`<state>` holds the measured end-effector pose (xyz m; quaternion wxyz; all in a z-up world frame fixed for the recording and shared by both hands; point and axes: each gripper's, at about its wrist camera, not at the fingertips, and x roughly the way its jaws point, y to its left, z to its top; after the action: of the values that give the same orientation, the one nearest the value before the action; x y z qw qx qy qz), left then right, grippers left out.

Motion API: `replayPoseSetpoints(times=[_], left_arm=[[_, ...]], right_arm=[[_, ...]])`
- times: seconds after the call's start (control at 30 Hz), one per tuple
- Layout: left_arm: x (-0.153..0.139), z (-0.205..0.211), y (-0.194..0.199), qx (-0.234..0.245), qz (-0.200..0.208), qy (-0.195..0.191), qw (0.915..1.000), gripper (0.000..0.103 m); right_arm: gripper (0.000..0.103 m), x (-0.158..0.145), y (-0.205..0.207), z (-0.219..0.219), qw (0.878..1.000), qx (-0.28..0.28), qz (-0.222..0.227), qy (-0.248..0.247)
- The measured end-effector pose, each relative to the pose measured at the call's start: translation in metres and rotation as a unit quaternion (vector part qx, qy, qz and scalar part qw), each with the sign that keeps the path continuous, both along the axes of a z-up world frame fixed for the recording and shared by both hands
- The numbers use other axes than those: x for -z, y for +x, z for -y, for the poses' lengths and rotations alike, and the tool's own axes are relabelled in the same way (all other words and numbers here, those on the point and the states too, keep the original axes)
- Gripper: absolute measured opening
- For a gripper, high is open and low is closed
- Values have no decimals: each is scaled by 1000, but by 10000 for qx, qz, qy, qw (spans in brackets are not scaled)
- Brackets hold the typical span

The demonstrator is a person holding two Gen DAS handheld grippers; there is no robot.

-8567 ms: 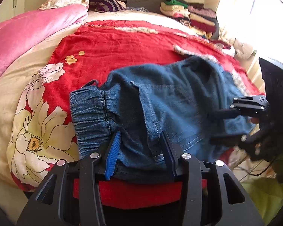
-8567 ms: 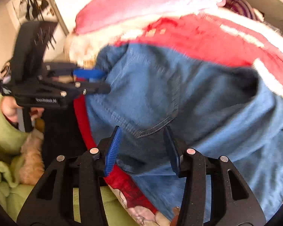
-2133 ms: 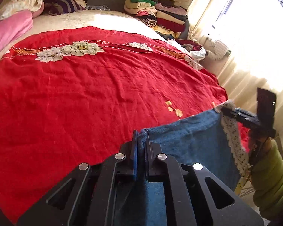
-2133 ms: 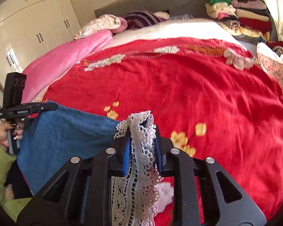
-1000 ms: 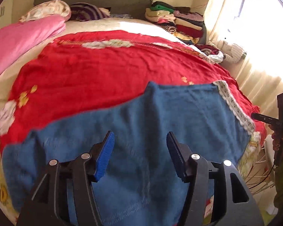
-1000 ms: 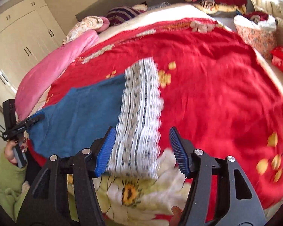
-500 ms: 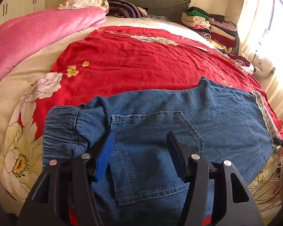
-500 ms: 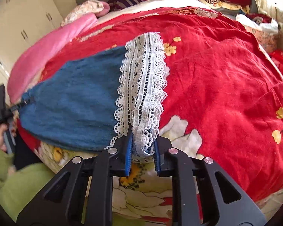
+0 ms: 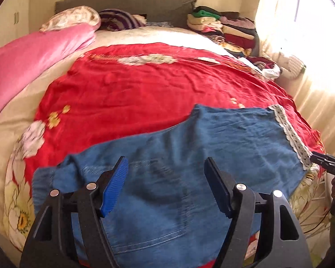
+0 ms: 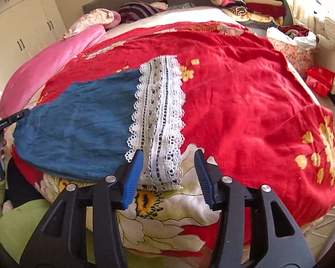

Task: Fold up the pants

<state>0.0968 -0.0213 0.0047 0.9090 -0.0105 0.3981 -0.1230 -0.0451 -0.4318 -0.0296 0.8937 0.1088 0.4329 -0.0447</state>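
Blue denim pants (image 9: 189, 156) with a white lace hem (image 10: 160, 116) lie flat near the front edge of a red floral bedspread (image 9: 134, 93). The back pocket and elastic waist lie under my left gripper (image 9: 166, 183), which is open and empty just above the waist end. My right gripper (image 10: 169, 174) is open and empty, its jaws either side of the near end of the lace hem. The pants also show in the right wrist view (image 10: 82, 129). The left gripper shows at the far left of the right wrist view (image 10: 9, 120), and the right gripper at the right edge of the left wrist view (image 9: 326, 160).
A pink quilt (image 9: 29, 60) lies along the bed's left side. Pillows (image 9: 73, 17) sit by the headboard. A stack of folded clothes (image 9: 225, 29) is at the far right. A floral box (image 10: 294, 49) and red bag (image 10: 319, 80) sit beside the bed. White cupboards (image 10: 22, 33) stand left.
My right gripper has opened and let go of the lace hem, which now lies on the bed. My left gripper stays open and has pulled back slightly from the waist.
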Motion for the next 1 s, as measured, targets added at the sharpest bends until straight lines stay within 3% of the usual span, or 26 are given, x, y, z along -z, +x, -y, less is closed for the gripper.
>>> replayPoseSetpoints(times=[0.03, 0.13, 0.23, 0.37, 0.53, 0.7, 1.0], left_arm=[[-4, 11, 2, 121, 16, 16, 9999, 84], [-7, 35, 8, 403, 12, 1, 9992, 84], [3, 64, 16, 728, -104, 104, 9972, 84], [34, 88, 27, 913, -461, 204, 9945, 84], [60, 97, 30, 960, -536, 538, 9925, 84], [40, 97, 27, 1060, -446, 288, 9929, 84], [-8, 127, 32, 1363, -39, 344, 9901, 84]], right_arm=[[44, -4, -1, -2, 10000, 25, 71, -44], [47, -18, -3, -11, 9991, -49, 401, -145], [53, -22, 4, -38, 9970, -476, 599, -115], [54, -7, 23, -74, 9941, -980, 411, -207], [54, 27, 37, -76, 9957, -798, -322, -328], [57, 12, 30, -70, 9970, -774, 30, -45], [75, -30, 7, -45, 9975, -322, 594, -228]])
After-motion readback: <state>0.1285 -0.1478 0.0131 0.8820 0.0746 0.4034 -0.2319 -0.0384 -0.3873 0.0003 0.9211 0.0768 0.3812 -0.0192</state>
